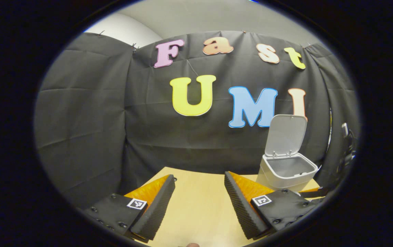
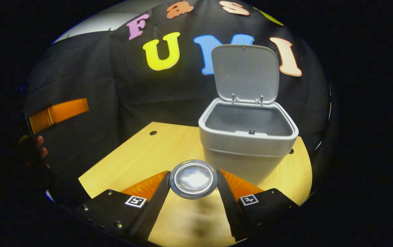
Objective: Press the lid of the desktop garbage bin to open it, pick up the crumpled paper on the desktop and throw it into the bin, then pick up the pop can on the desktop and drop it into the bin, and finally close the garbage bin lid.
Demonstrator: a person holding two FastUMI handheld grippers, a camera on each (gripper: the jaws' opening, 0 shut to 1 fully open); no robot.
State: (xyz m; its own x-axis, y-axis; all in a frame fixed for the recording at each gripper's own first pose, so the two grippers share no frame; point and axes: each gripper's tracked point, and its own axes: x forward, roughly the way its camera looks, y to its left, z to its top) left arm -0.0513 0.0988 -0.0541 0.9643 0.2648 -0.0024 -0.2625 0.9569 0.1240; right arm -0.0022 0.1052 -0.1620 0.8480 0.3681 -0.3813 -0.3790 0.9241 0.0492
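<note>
The white desktop bin (image 2: 248, 147) stands on the wooden table just beyond my right gripper (image 2: 193, 176), its lid (image 2: 244, 73) raised upright at the back. That gripper is shut on the pop can (image 2: 193, 179), which lies along the fingers so its round shiny end faces the camera, a little short of the bin's front wall and below its rim. In the left gripper view the bin (image 1: 287, 169) stands ahead to the right with its lid (image 1: 285, 135) up. My left gripper (image 1: 200, 178) hangs open over the table with nothing between its fingers.
The light wooden table (image 2: 141, 154) has a small hole (image 2: 153, 132) near its far left corner and ends at the black cloth wall. In the right gripper view the other gripper's body (image 2: 59, 111) and a hand (image 2: 40, 145) sit at the far left edge.
</note>
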